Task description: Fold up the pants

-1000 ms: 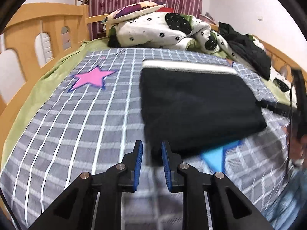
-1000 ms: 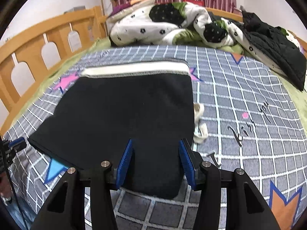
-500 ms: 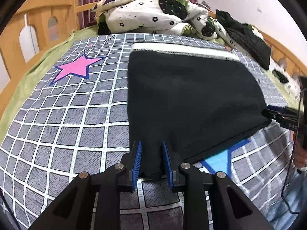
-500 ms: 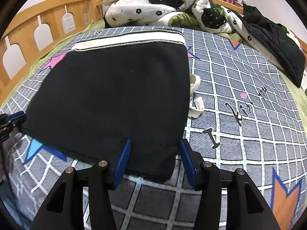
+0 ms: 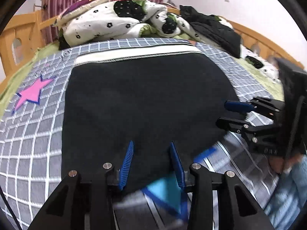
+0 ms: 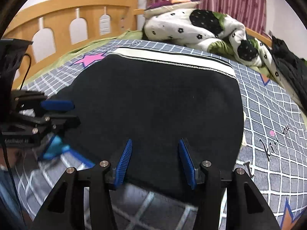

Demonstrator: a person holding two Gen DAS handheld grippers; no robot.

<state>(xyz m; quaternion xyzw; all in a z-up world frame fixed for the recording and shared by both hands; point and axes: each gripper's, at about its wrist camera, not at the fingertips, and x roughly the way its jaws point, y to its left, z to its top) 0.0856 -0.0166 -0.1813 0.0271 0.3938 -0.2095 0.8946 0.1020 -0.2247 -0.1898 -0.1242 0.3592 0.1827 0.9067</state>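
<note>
**benchmonkey:** Two grippers, both parked at the near edge of the bed (image 5: 34, 134), and the pants (image 5: 142, 103) lie flat mid-bed as a dark folded slab, white waistband (image 5: 134, 54) toward the far end by the quilt (image 5: 115, 21). Left gripper (image 5: 151, 161) has its jaws opening right now, near hem between them, but the pads aren't pressing on it. Right gripper (image 6: 155, 159) sits partly spread over the same hem, nearer the other corner, also gripping nothing as far as I can see.

**foldbot_fan:** So what goes sideways from here?

**benchmonkey:** My guess: uneven bites. If one side pinches only the top layer and the other gets the whole stack, the fold peels apart on the lift. The blue pads could also snag the checked bedsheet (image 6: 268, 115) under the hem and drag it along.

**foldbot_fan:** And that drawstring?

**benchmonkey:** Pale bit (image 6: 243, 118) poking out along the pants' right edge in the right wrist view. Can't tell exactly what it is. Probably ends up dangling outside the fold if ignored. Also, lifting at different speeds would skew the crease.
</note>
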